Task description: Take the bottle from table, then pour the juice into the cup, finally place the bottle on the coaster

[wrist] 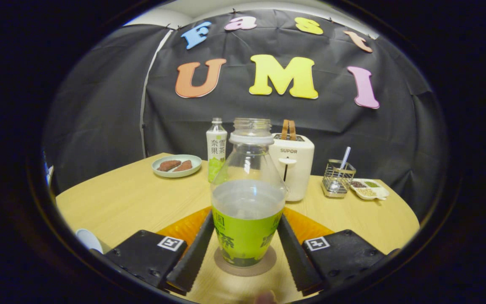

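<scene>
So the uncapped juice bottle (247,202) is stood on the round coaster (245,264), flanked by the hand-held gripper (245,240), fingers slightly apart from it.

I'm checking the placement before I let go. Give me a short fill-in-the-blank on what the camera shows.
1. The open bottle stands on the round ____, between the gripper fingers.
2. The bottle has no ____ on its neck.
3. Behind the bottle stands a white ____ with two slices in its slots.
4. The plate beside the sealed bottle holds ____ brown pieces.

Missing words: coaster; cap; toaster; two
</scene>
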The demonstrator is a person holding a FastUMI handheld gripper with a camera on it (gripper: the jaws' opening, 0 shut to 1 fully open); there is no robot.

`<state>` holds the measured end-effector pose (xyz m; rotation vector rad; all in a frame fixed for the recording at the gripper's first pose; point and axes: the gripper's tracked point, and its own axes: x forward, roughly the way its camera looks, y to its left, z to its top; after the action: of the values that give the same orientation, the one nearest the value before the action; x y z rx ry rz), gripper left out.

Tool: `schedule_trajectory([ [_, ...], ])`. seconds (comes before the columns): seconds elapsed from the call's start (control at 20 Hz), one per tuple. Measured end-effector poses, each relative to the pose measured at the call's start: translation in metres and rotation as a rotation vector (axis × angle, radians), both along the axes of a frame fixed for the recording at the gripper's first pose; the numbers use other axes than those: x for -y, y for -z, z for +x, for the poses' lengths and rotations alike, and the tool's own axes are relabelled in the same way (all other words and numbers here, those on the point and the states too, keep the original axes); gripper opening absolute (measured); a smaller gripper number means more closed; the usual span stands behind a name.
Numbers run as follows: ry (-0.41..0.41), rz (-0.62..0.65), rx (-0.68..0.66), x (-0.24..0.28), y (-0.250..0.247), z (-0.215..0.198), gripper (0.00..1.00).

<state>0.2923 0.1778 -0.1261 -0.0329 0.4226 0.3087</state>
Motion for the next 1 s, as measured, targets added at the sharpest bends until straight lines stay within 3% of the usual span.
schedule_trajectory([
  [0.15, 0.004, 0.018, 0.007, 0.003, -0.007, -0.004, 1.00],
  [0.45, 0.003, 0.096, 0.046, 0.014, -0.034, -0.041, 1.00],
  [0.75, 0.077, 0.145, 0.130, 0.057, -0.084, -0.111, 1.00],
  [1.0, 0.131, 0.084, 0.188, 0.094, -0.112, -0.194, 1.00],
])
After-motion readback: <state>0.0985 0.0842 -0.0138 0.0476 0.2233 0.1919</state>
